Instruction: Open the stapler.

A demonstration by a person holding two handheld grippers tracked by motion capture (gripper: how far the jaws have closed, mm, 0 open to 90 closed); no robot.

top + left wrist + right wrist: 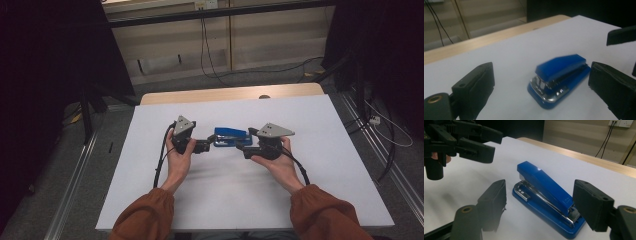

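A blue stapler (230,136) with a chrome staple channel lies flat on the white table top (300,180), near its middle. My left gripper (212,142) comes at the stapler's front end from the left, my right gripper (240,145) at its hinge end from the right. In the left gripper view the stapler (561,67) lies ahead between the wide-apart jaws of the left gripper (541,75), untouched. In the right gripper view the stapler (546,182) lies between the jaws of the right gripper (541,195); the left jaw stands off it, the right jaw is close beside its rear. The left gripper (474,145) shows at upper left there.
The table's wooden far edge (230,94) shows beyond the white sheet. Cables (385,130) trail on the floor at the right, metal rails (75,180) run along both sides, and dark stands (87,110) are at the left.
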